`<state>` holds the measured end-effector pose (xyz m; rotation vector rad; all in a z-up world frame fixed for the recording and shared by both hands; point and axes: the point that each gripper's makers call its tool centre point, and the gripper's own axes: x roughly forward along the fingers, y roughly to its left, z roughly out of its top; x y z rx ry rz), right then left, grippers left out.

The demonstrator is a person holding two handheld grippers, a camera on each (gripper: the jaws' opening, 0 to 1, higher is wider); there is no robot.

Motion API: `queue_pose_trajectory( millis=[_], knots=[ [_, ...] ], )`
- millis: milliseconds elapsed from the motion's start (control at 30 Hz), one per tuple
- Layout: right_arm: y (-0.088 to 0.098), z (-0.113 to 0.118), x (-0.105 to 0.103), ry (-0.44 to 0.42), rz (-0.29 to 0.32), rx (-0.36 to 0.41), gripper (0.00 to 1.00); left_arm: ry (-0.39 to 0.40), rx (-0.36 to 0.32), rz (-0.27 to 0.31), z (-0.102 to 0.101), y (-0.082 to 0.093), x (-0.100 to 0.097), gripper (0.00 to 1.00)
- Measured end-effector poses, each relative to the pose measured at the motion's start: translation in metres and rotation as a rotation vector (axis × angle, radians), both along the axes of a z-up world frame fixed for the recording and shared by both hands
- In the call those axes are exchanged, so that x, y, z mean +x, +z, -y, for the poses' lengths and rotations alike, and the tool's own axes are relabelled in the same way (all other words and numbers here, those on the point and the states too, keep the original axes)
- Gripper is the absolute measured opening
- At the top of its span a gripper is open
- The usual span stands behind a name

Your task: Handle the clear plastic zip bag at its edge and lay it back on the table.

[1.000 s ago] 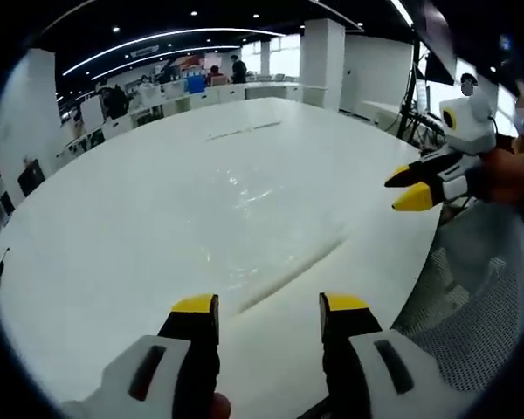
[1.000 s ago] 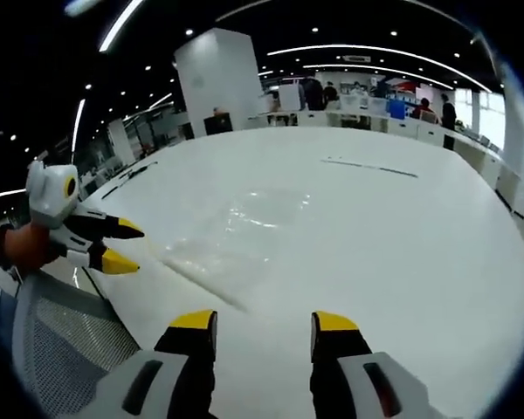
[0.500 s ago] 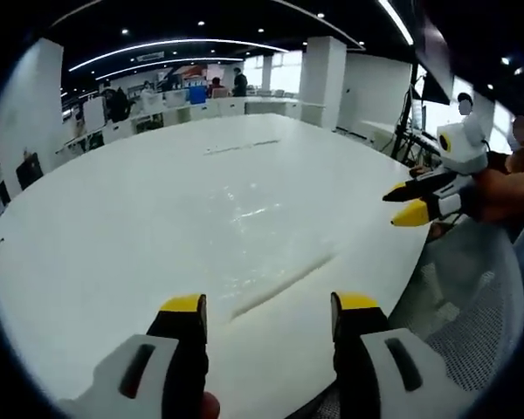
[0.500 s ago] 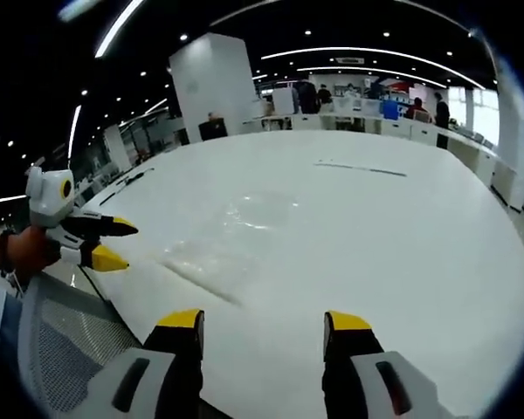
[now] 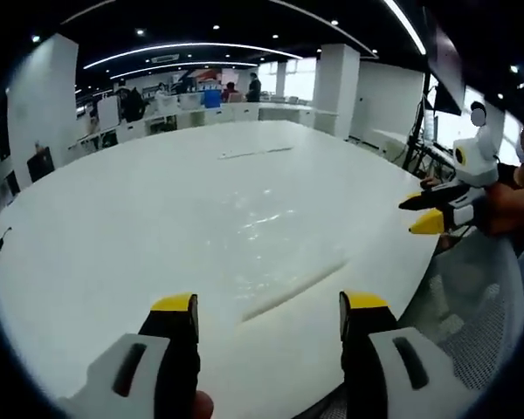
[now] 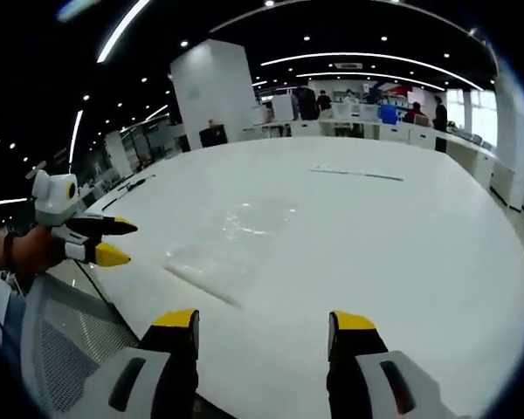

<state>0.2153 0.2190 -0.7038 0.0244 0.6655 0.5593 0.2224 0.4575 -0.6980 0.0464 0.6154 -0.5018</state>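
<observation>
- Broad white tabletop spreads across the left gripper view, with an open office behind it: white columns, curved strips of ceiling light, desks and a few distant people.
- Left gripper, white-bodied with black, yellow-tipped jaws, rises from the bottom of this view with its jaws spread wide and nothing between them.
- Clear plastic zip bag lies flat on the tabletop ahead of those jaws, near the table's edge, its sealed edge showing as a thin dark line running slantwise; the film itself is faint and only glints mark it.
- Right gripper enters from the right of this view, held in a hand beyond the table's edge, its yellow tips slightly parted and well apart from the bag.
- Grey mesh chair back sits low on the right beside the table.
- A thin dark strip lies on the far part of the table.
- In the right gripper view the same white tabletop reaches to the far desks.
- Right gripper stands at the bottom with jaws spread and empty.
- Zip bag rests flat ahead and to the left, touching neither tool.
- Left gripper shows at the left, over the table's edge, its jaws parted around nothing.
</observation>
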Motion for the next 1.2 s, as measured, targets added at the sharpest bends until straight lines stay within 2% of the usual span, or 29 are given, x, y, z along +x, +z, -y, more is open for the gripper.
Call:
queue_pose_trajectory(
  millis=[500, 667, 1067, 1133, 1200],
  knots=[
    [-0.0044, 0.004, 0.002, -0.04, -0.013, 0.023, 0.59, 0.007, 0.021, 0.009, -0.0038, -0.003, 0.002, 0.62],
    [-0.0066, 0.0013, 0.0001, -0.028, -0.021, 0.017, 0.59, 0.001, 0.042, 0.009, -0.0041, -0.0039, 0.0009, 0.6],
    [-0.0062, -0.0007, 0.0023, -0.023, -0.012, 0.027, 0.59, -0.024, 0.063, -0.017, 0.0009, -0.0096, -0.0031, 0.6],
    [-0.0049, 0.0011, 0.0056, -0.032, 0.009, 0.012, 0.66, -0.023, 0.067, 0.002, 0.0006, -0.008, -0.0004, 0.61],
    [-0.0005, 0.0011, 0.0095, -0.03, 0.052, 0.002, 0.8, -0.027, 0.054, 0.036, 0.0026, -0.0033, 0.0033, 0.64]
  ],
)
